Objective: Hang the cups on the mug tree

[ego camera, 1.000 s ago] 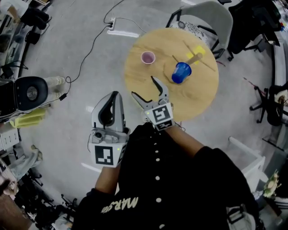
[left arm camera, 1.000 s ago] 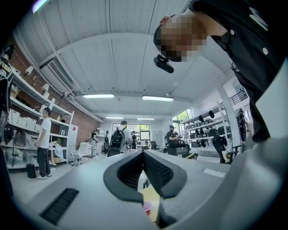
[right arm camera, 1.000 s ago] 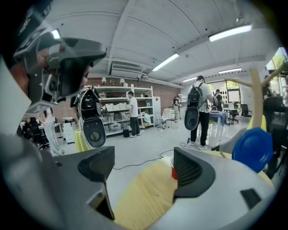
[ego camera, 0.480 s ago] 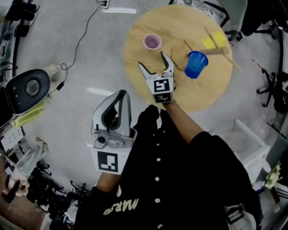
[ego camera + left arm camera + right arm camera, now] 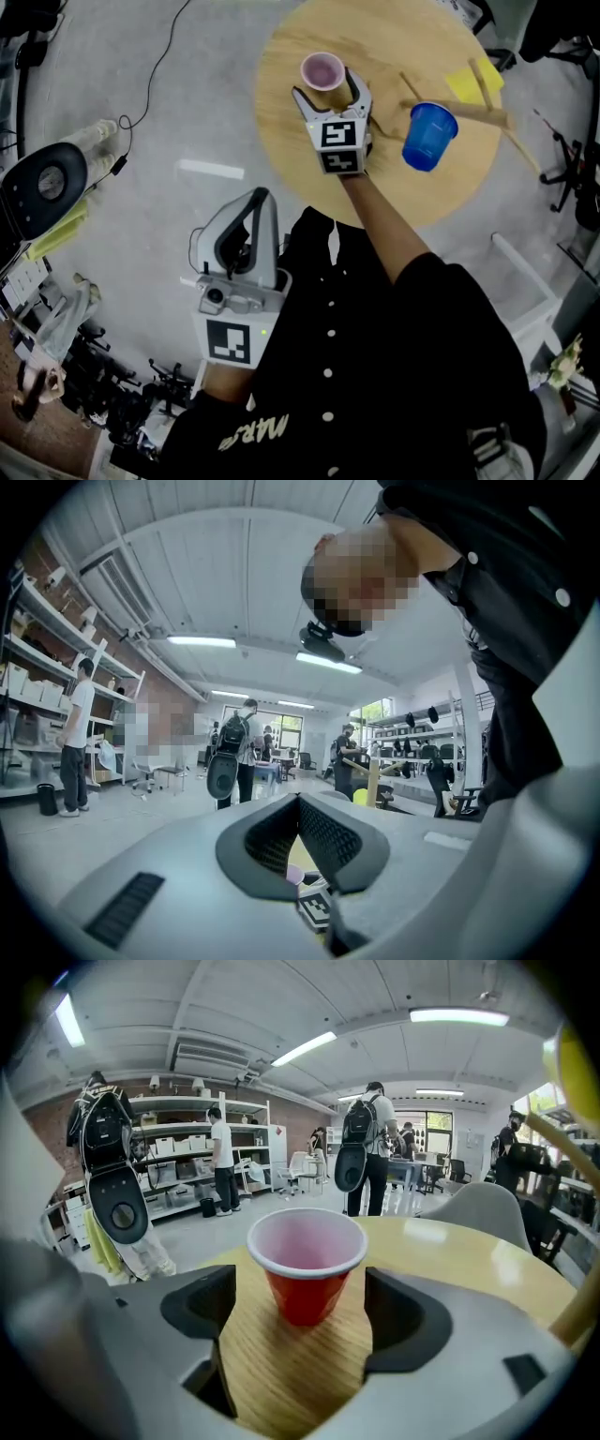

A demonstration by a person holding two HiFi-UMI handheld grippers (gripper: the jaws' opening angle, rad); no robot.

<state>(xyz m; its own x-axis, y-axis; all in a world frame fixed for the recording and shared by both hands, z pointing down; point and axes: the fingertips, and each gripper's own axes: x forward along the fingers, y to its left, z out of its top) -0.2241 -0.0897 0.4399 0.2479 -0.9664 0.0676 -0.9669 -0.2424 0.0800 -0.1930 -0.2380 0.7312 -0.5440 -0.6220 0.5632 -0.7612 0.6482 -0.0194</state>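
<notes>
Right gripper [image 5: 328, 91], jaws spread, has the upright red plastic cup [image 5: 306, 1265] on the round wooden table [image 5: 394, 192] between its tips, untouched; the grasp step seems in hand, calling next for a gentle squeeze and lift.

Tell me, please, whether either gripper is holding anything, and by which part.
Nothing is held. The right gripper has its jaws apart, not touching the red plastic cup just ahead; the left gripper has its jaws together and empty.
</notes>
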